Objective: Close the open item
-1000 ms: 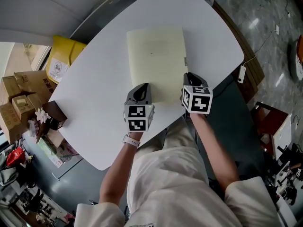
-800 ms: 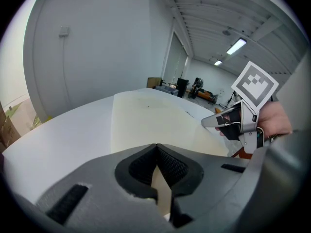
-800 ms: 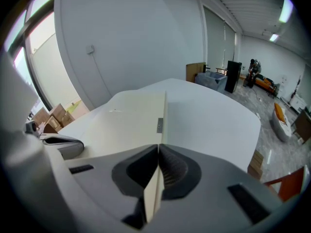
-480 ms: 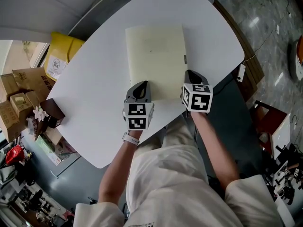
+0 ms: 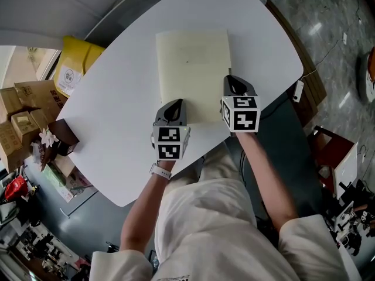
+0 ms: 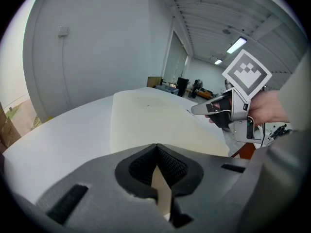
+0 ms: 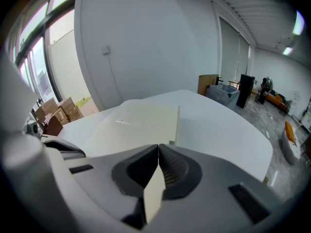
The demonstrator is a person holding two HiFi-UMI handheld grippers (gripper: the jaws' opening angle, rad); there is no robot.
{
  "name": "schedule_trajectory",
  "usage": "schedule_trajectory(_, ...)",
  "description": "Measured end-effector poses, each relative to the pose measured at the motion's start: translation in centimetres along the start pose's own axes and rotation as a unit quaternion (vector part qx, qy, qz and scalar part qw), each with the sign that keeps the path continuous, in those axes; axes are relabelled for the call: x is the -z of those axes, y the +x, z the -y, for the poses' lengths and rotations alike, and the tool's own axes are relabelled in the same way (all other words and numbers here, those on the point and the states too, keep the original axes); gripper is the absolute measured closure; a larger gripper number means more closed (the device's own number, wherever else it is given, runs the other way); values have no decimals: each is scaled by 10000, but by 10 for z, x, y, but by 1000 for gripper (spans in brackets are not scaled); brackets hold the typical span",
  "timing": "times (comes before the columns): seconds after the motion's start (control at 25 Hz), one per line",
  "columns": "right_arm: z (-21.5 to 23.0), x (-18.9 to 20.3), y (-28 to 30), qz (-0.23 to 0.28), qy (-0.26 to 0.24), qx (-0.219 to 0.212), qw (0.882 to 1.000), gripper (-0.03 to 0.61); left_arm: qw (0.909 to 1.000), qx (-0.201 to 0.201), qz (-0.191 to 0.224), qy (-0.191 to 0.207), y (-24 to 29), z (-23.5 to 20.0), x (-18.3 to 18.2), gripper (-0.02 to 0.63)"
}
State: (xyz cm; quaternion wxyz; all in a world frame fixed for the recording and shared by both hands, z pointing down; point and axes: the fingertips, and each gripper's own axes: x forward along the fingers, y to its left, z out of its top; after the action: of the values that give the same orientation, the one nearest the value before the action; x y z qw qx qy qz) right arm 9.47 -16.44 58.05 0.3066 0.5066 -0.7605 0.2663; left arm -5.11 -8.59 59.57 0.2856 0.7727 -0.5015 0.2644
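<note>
A flat cream folder (image 5: 193, 69) lies on the white table (image 5: 117, 98), with a small clasp on its right edge. My left gripper (image 5: 172, 111) is at the folder's near edge, shut on a cream sheet (image 6: 161, 191) of it. My right gripper (image 5: 233, 85) is at the folder's near right corner, shut on a cream flap (image 7: 153, 193). In the left gripper view the folder (image 6: 155, 123) stretches ahead and the right gripper (image 6: 204, 108) shows at the right. The right gripper view shows the folder (image 7: 141, 125) ahead of its jaws.
Cardboard boxes (image 5: 23, 116) and a yellow bag (image 5: 73, 69) stand on the floor beyond the table's left side. The table's near edge runs just under both grippers. A dark grey surface (image 5: 281, 139) lies to the right of the table.
My right gripper has moved a little forward and left along the folder's right side. The left gripper has stayed at the near edge.
</note>
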Motion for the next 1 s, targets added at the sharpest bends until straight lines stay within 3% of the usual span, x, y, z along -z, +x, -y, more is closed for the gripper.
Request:
schedule_trajectory(0.36, -4, -1, 24, -254, -478, -222, 9983, 565, 10000, -20, 17, -4, 0, 1, -1, 589)
schedule_trajectory(0.72, -4, 0, 26, -394, -622, -241, 9970, 565, 9989, 183, -15, -433, -4, 0, -2, 589)
schedule_trajectory(1.0, -6, 0, 28, -578, -704, -235, 9956, 565, 9990, 196, -33, -409, -16, 8, -1, 589)
